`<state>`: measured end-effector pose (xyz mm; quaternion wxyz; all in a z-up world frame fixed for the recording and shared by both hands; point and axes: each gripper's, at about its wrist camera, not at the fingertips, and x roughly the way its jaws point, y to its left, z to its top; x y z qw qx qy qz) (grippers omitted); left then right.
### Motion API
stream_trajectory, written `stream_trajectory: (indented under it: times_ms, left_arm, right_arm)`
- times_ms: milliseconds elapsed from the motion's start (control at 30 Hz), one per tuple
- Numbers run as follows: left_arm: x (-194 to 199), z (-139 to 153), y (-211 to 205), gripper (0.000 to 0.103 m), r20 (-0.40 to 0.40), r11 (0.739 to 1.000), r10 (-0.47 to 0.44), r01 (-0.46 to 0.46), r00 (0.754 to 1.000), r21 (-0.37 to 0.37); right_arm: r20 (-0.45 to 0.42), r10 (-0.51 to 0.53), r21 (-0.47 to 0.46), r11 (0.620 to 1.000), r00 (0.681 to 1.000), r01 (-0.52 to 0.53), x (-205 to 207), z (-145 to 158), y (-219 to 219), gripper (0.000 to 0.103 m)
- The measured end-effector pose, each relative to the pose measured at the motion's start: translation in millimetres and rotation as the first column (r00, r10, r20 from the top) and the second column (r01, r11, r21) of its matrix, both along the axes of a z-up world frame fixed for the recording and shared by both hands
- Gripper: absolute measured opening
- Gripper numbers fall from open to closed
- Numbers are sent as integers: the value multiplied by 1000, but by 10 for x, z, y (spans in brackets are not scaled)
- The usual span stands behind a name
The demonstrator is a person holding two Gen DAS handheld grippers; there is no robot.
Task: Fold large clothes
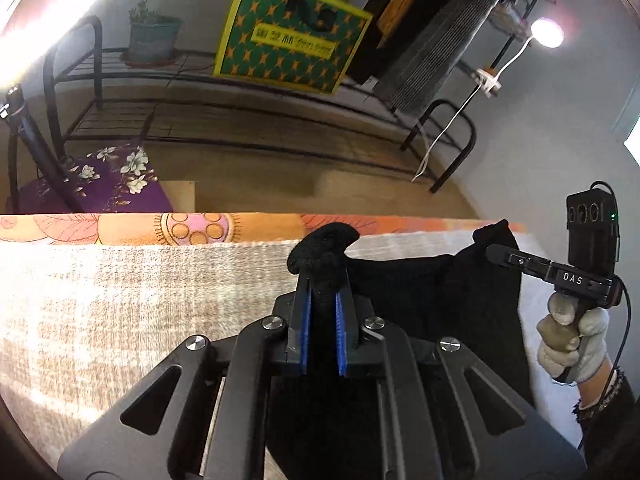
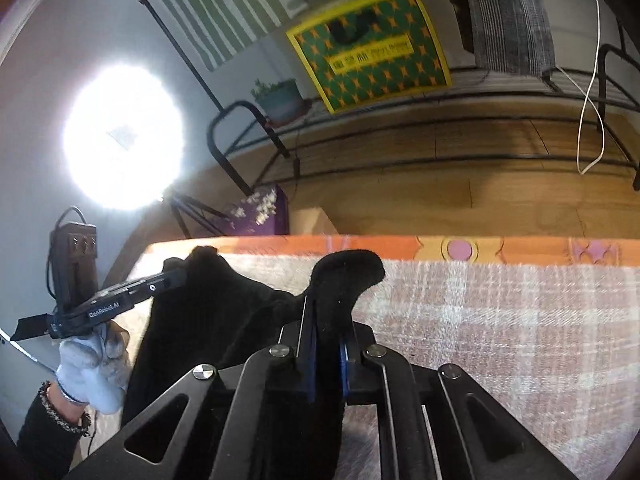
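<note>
At the bottom centre of each wrist view, a gripper is clamped tight on a bunched corner of the black garment (image 1: 432,292): the left gripper (image 1: 323,276) on one, the right gripper (image 2: 326,312) on the other. The cloth hangs between them over the plaid blanket (image 1: 140,292). Gloved hands (image 1: 570,336) grip the handles. Beyond, upper centre, a green-and-yellow box (image 1: 292,36) sits on a black metal rack (image 1: 240,128).

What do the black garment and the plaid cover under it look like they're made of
The black garment: soft, matte fabric, probably knit or fleece; its bunched end above the left claw looks fuzzy and shows no sheen. The plaid cover: woven cloth in beige and brownish checks, with visible thread texture and a dull finish. The exact fibre of either can't be told.
</note>
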<state>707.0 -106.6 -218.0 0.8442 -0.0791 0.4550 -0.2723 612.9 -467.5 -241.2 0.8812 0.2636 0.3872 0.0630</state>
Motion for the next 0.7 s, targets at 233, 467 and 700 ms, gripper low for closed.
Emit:
stream_trajectory:
  times_ms: [233, 467, 700]
  left_arm:
    - [-384, 481, 163, 7, 41, 997, 9, -5, 999, -78]
    - [-1143, 1000, 279, 7, 89, 996, -22, 29, 996, -84]
    - [-2199, 1166, 384, 7, 94, 996, -90, 92, 991, -14]
  right_arm:
    - [97, 36, -1, 999, 995, -36, -367, 488, 110, 5]
    - [129, 114, -61, 992, 985, -107, -974, 993, 538, 5]
    - [100, 199, -111, 976, 975, -188, -1792, 1155, 1121, 5]
